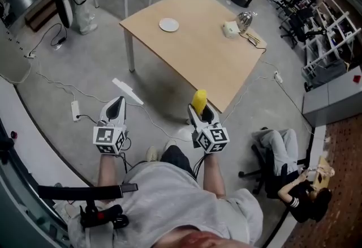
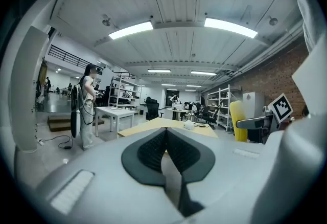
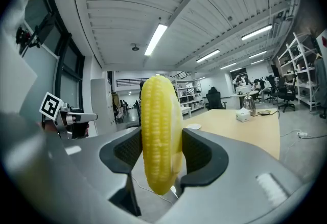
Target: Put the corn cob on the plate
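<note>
Corn cob (image 3: 159, 115) stands upright, clamped between the jaws of my right gripper (image 3: 161, 142). The jaws of my left gripper (image 2: 166, 147) are pressed together on nothing. Both hang short of the counter (image 1: 198, 57), and the plate (image 1: 168, 25) sits well away near its far edge. I'd step closer, lower the cob flat onto the plate, then release.

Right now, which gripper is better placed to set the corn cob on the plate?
Right. The right gripper holds the corn cob upright between its jaws; the left gripper is shut and empty. The white plate lies ahead on the wooden table, far from both.
</note>
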Available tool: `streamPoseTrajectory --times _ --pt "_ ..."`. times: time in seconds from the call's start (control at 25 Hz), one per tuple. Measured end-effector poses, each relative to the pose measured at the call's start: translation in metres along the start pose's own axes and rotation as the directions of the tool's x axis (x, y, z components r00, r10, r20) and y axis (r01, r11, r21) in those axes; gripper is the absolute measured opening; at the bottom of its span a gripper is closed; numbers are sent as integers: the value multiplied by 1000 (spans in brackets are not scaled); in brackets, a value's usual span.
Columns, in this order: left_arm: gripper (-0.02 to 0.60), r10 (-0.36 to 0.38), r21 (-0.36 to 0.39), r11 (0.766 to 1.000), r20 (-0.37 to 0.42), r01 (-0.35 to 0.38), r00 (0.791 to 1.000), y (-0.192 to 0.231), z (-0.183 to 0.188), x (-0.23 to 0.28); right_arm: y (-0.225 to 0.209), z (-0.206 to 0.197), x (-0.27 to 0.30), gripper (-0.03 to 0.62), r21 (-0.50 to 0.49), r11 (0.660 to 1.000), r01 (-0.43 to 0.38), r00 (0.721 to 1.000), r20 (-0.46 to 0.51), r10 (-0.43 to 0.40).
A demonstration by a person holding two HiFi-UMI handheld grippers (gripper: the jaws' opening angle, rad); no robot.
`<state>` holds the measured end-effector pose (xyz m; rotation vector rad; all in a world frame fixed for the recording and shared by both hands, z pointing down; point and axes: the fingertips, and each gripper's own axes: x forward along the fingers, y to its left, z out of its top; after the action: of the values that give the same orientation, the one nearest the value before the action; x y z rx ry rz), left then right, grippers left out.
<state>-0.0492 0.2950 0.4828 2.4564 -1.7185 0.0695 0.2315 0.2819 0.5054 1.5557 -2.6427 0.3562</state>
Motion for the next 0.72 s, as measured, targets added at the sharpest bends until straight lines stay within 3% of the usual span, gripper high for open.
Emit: streamPoseTrajectory --times 0.36,0.72 --pt "20 84 -39 996 -31 -85 996 66 -9 18 4 8 88 241 -14 998 -60 998 -23 60" --pt "20 135 1 991 -32 -135 990 152 13 99 -9 20 224 241 -1 993 -114 993 -8 114"
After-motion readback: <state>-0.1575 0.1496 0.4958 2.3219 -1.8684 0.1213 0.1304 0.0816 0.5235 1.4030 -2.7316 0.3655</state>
